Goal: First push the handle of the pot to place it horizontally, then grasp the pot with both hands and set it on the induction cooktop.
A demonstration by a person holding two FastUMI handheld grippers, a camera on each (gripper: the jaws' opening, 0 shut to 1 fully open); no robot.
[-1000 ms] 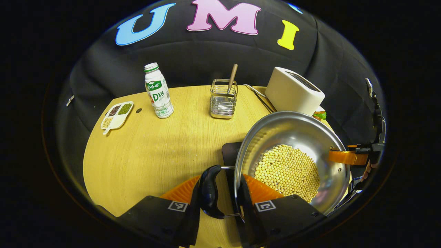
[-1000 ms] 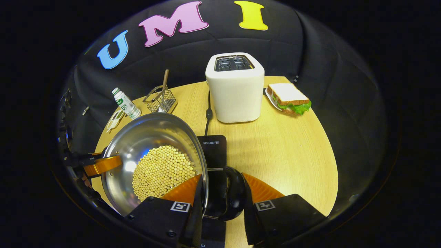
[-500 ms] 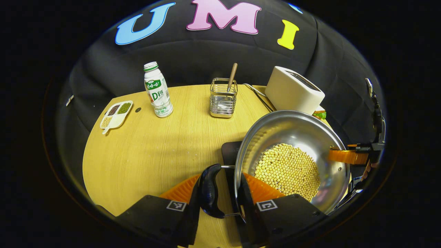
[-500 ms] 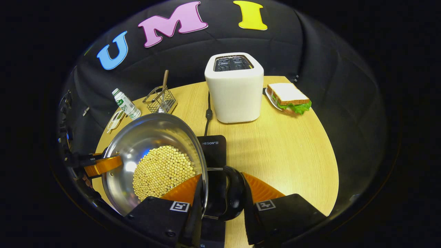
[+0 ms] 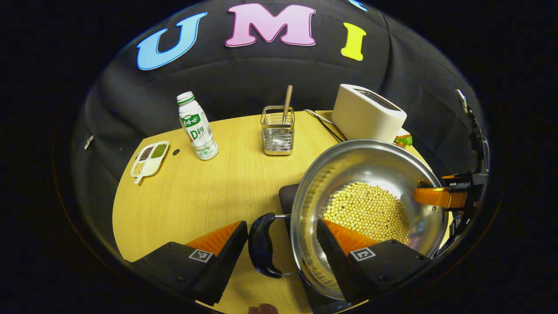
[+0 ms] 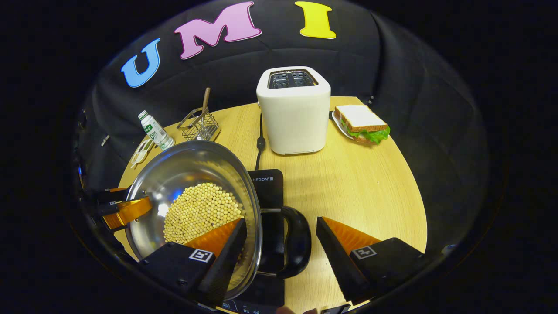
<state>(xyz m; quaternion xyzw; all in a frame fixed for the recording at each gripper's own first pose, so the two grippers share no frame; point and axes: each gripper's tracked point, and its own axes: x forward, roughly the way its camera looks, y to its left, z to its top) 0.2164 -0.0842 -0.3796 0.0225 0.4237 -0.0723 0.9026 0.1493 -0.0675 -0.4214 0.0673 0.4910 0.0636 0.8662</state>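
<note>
Yellow wooden table [image 6: 362, 183] under black booth cloth. Pot [image 5: 370, 165] of beans [image 5: 368, 209] sits on the black cooktop [image 6: 267, 187], which shows from under the pot's rim.

Left gripper [image 5: 279, 242]: fingers spread apart, one on each side of the pot's black handle [image 5: 260, 246], neither touching it. One finger lies outside the handle, the other reaches over the rim into the pot.

Right gripper [image 6: 281, 237]: fingers likewise apart, straddling the opposite handle [image 6: 298, 242] with clear gaps on both sides. Both handles lie level.

Beyond the left gripper: bottle [image 5: 195, 126], wire rack [image 5: 277, 131], small tray [image 5: 148, 157]. Ahead of the right gripper: toaster [image 6: 293, 111], with a sandwich [image 6: 362, 124] just beside it.

Judgement: the pot looks set down on the cooktop and both grips are released, so this is the final step, very near done. The next move calls for drawing each gripper straight back off its handle, keeping the fingers wide so neither snags the handle or rim and nudges the pot.
</note>
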